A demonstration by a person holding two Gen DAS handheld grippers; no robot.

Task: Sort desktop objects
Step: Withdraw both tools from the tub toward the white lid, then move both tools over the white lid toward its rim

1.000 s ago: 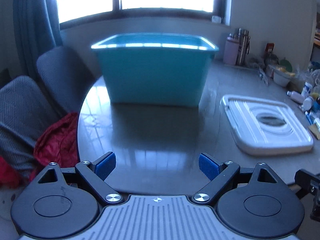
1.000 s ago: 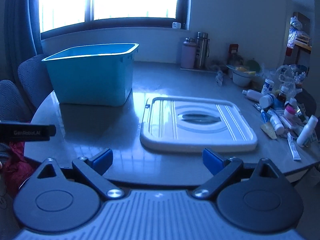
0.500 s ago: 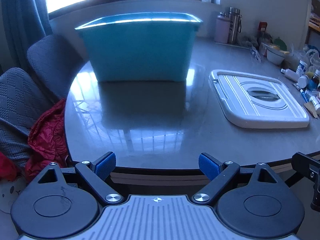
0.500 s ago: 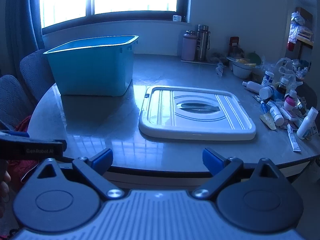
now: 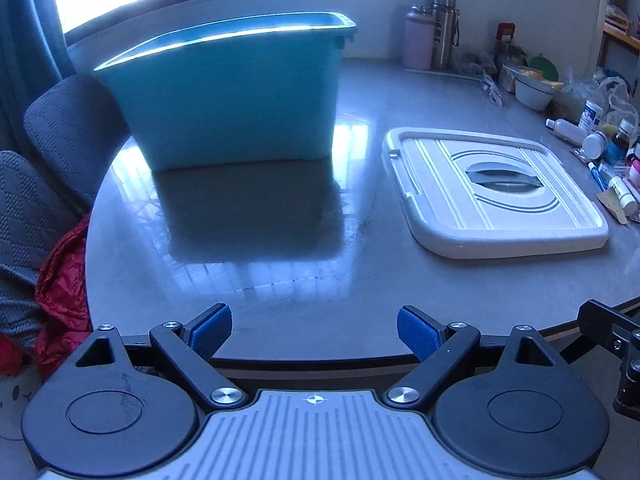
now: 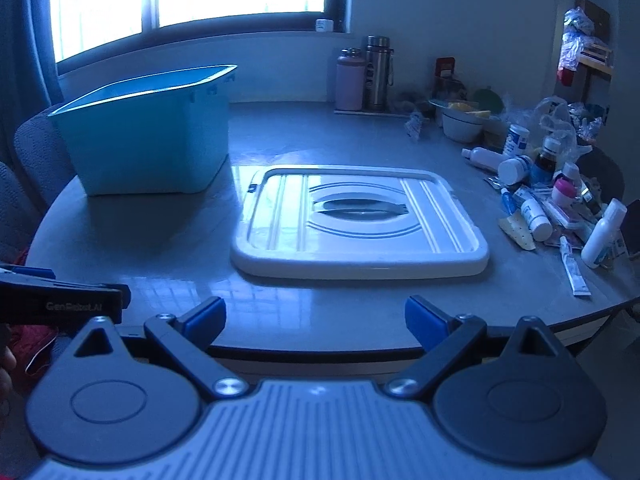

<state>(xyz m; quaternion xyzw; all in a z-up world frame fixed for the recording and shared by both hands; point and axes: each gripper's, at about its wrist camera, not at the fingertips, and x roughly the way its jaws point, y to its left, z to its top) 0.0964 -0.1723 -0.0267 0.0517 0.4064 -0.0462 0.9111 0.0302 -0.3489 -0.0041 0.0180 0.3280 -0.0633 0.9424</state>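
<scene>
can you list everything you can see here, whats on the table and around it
bin: one, teal, lid off, back left of table
lid: one, white, flat on table right of bin
flasks: two, pink and steel, by the back wall
bowl: one, white, back right
bottles and tubes: a cluttered pile, mostly white, right edge
chairs: two, grey, left of table
cloth: one, red, on near chair
left gripper: black with blue pads, open, empty
right gripper: same, open, empty

Your right gripper [image 6: 315,320] hangs wide open at the table's [image 6: 360,292] near edge; lid [image 6: 360,224] mid-table, bin [image 6: 148,136] far-left, bottles [image 6: 536,184] along right edge.
</scene>
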